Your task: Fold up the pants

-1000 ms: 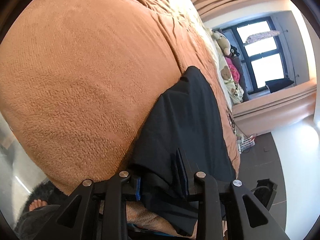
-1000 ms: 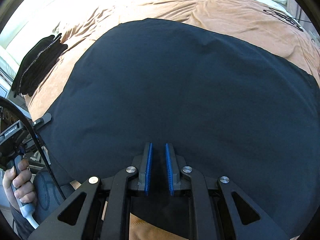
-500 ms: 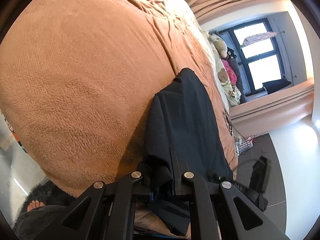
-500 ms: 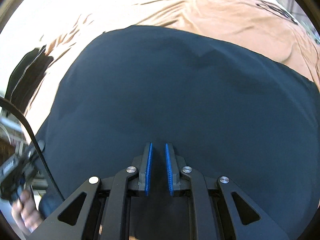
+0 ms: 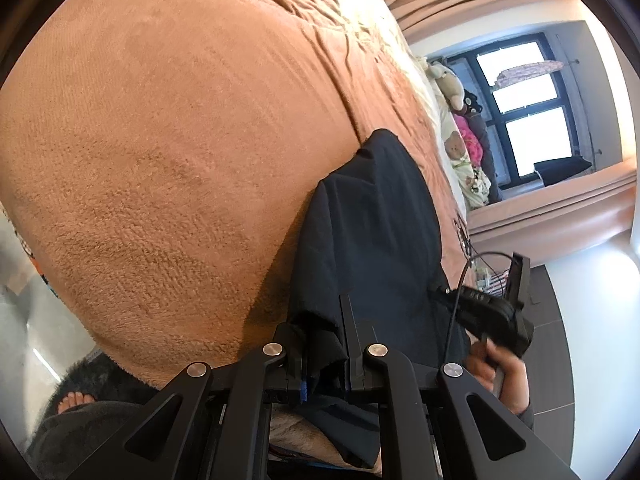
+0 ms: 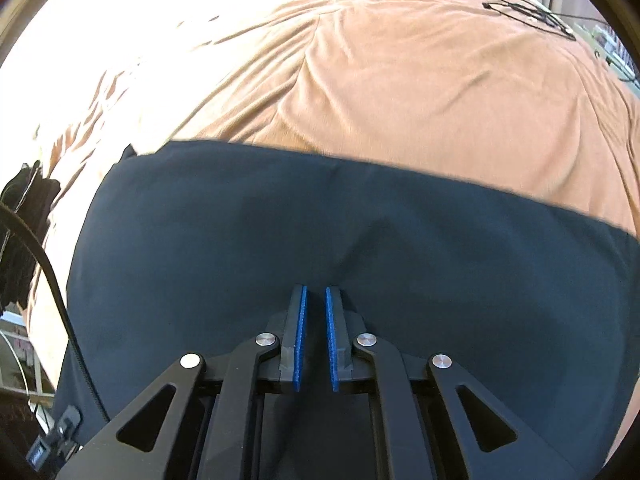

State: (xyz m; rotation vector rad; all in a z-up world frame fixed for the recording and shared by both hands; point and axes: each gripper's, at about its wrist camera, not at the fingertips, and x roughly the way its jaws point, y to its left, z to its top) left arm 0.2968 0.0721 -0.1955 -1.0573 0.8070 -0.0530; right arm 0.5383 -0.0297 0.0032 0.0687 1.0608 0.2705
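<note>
While left gripper pinches the pants edge, right gripper, jaws narrow and empty, should grab its own edge and pull toward 12 o'clock, taut.

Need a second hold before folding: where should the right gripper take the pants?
I'd pinch the pants at their near right corner, matching the left gripper on the left corner. Come low from the bed edge: the cloth lies flat, only its edge offers a lip.

The pants bunch between the left claw and cover its pads. In the right wrist view the pants' far hem is blurred — the frame's right and lower edges cut them off — and a dark bundle at middle left cannot be made out.
</note>
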